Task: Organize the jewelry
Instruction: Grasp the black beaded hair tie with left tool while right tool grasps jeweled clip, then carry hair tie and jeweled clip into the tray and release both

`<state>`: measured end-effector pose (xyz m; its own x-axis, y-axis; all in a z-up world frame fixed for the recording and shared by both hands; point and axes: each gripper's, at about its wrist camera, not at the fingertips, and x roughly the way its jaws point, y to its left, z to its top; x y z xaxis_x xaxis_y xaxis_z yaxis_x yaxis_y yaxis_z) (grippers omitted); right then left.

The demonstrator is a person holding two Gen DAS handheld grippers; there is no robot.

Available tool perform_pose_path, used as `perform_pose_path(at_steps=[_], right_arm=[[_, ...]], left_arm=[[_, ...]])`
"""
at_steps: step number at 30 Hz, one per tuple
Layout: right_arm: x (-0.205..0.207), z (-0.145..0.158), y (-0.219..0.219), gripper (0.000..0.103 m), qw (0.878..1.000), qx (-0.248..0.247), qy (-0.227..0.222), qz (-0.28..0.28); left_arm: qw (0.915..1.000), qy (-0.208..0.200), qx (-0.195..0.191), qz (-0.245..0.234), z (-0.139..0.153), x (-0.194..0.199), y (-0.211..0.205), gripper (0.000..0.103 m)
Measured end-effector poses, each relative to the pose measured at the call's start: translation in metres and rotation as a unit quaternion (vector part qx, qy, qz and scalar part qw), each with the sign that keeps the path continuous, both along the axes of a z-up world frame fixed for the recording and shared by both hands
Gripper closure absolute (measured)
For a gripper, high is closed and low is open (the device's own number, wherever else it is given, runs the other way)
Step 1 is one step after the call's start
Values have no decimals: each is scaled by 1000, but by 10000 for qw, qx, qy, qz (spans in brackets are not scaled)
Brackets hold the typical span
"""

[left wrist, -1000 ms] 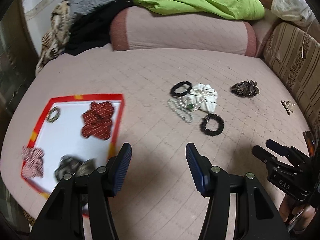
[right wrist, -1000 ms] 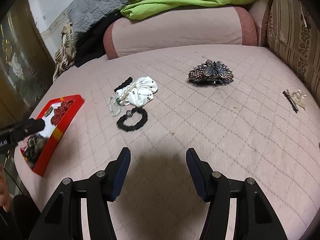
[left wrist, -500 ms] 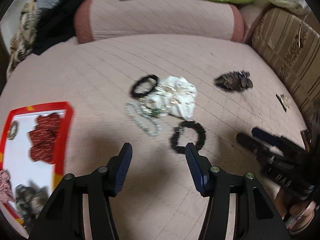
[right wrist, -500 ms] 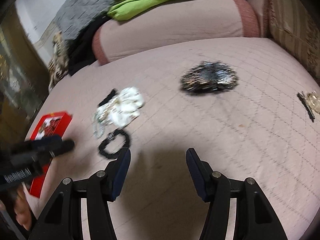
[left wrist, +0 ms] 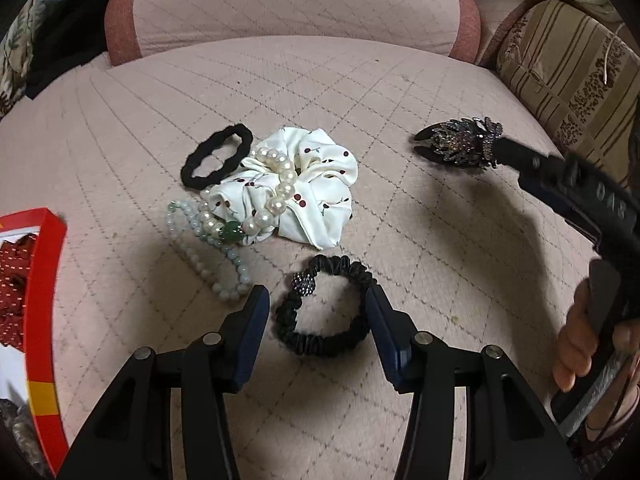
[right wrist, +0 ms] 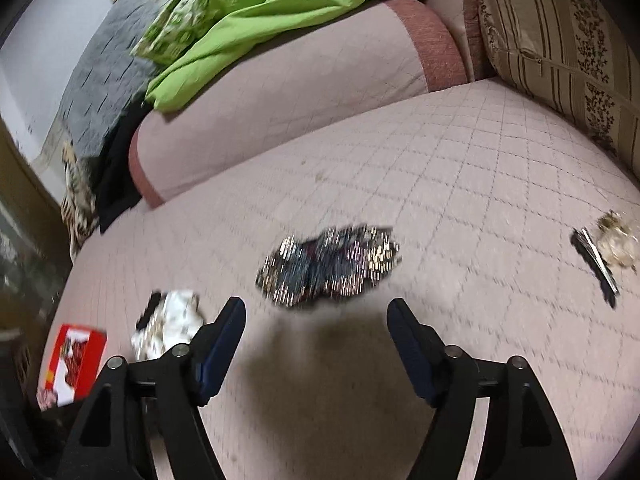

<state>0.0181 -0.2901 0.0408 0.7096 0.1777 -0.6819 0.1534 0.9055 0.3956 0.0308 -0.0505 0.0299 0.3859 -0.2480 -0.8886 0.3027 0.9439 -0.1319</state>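
Observation:
My left gripper (left wrist: 316, 304) is open, its fingers either side of a black ruffled scrunchie with a beaded ball (left wrist: 326, 310) on the pink quilted bed. Beyond lie a white cherry-print scrunchie (left wrist: 312, 192), a pearl bracelet (left wrist: 276, 192), a pale green bead bracelet (left wrist: 204, 248) and a plain black hair tie (left wrist: 218, 156). My right gripper (right wrist: 316, 312) is open just short of a dark rhinestone hair claw (right wrist: 328, 266), which also shows in the left wrist view (left wrist: 460, 142). A red-rimmed tray (left wrist: 42, 280) sits at the left.
A small gold and black hair clip (right wrist: 608, 252) lies at the right of the bed. A pink bolster (left wrist: 292, 0), green bedding (right wrist: 256, 12) and a striped cushion (left wrist: 568, 52) line the back and right. The tray holds red scrunchies (left wrist: 12, 280).
My left gripper moved right from the tray to straddle the black ruffled scrunchie. My right gripper moved forward up to the rhinestone claw. Both stayed open.

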Motion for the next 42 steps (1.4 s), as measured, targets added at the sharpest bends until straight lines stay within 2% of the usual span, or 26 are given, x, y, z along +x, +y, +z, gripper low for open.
perform_pose_path(at_steps=[6,10,12,13,14,15,19,22,23,29,42], right_arm=[[21,-7,-7,25,9992,402,30,-77],[26,-13,-12,25,9972,730,81,-114],[27,-14,-14,25,9966,807,74,-148],[27,-15,-15,27,9960,879,75,-144],[27,-15,-16,40,9955,928,85,-143],[28,-16,-16,51,9951,973,108,-110],[27,-14,-13,57,9942,1058,164,17],[24,-8,-8,75,9932,1149,98,171],[23,-5,-7,87,9929,1166,54,220],[12,8,9,92,9962,797,-39,349],[-28,35,27,94,9941,813,-309,645]], left_arm=[[9997,30,-202,119,-3,6,0,54],[9996,7,-194,186,-4,3,-5,54],[9998,-34,-85,195,-4,-2,-11,65],[9998,-26,-80,172,-4,-4,-14,79],[9998,29,-141,128,-4,-6,-17,89],[9997,81,-172,121,-3,-8,-19,89],[9998,89,-173,107,4,-14,-23,91],[9996,38,-223,185,13,-20,-19,91],[9994,13,-259,208,17,-22,-17,91],[9989,-153,-334,282,39,-36,-3,91],[9973,-426,-412,424,68,-68,23,91]])
